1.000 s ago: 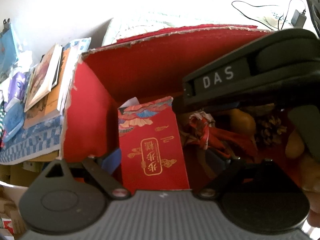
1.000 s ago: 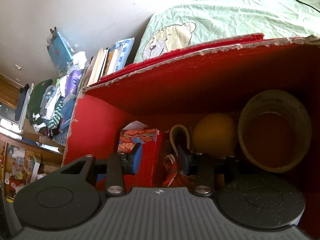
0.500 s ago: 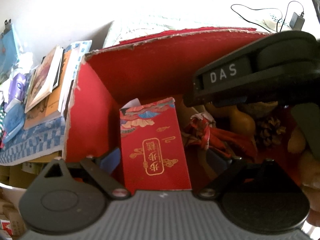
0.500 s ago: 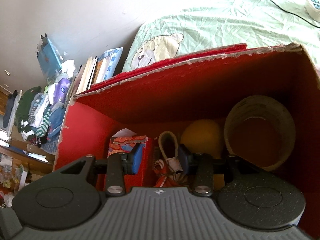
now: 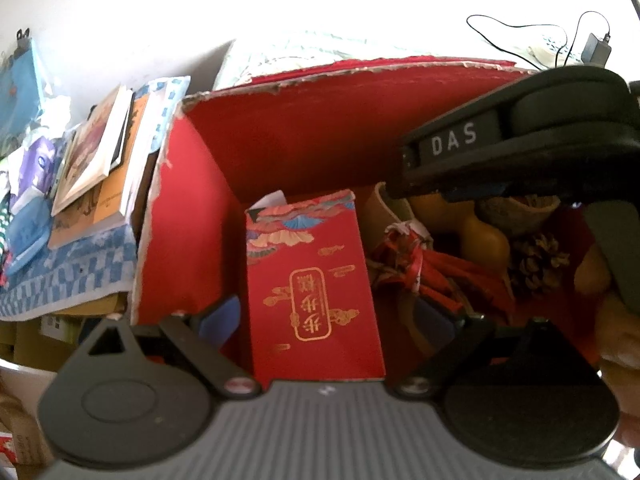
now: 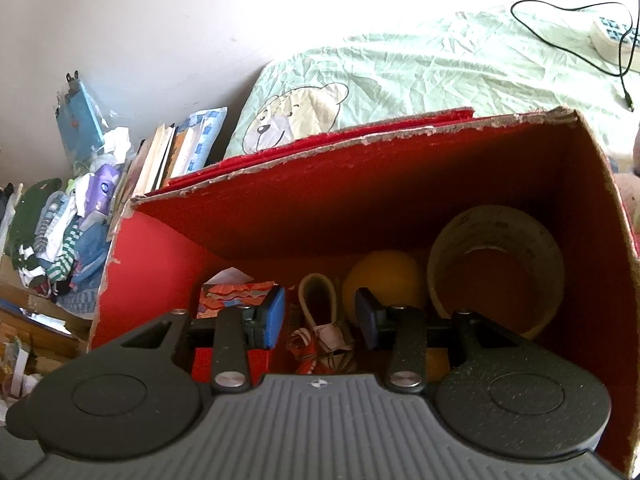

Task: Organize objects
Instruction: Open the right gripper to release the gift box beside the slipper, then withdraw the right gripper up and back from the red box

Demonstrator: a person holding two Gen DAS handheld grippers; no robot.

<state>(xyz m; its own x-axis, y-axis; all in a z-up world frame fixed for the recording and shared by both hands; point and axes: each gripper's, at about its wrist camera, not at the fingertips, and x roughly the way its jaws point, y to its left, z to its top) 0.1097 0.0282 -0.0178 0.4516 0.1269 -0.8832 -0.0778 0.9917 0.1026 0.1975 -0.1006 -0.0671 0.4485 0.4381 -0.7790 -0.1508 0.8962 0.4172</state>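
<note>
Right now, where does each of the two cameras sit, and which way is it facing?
Left wrist: sits on the left gripper, looking down into the red box at the red envelope packet; open jaws flank the packet, the right gripper crosses above, and a hand shows at the right edge.
Right wrist: sits on the right gripper, higher over the box, facing the tape roll and yellow ball; its jaws are open.
Shared: box, packet, bed.

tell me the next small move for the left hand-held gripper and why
Probably lift it straight up and out. The left hand-held gripper stands open with the red envelope pack upright between its fingers inside the red box, apparently placed and released.
</note>
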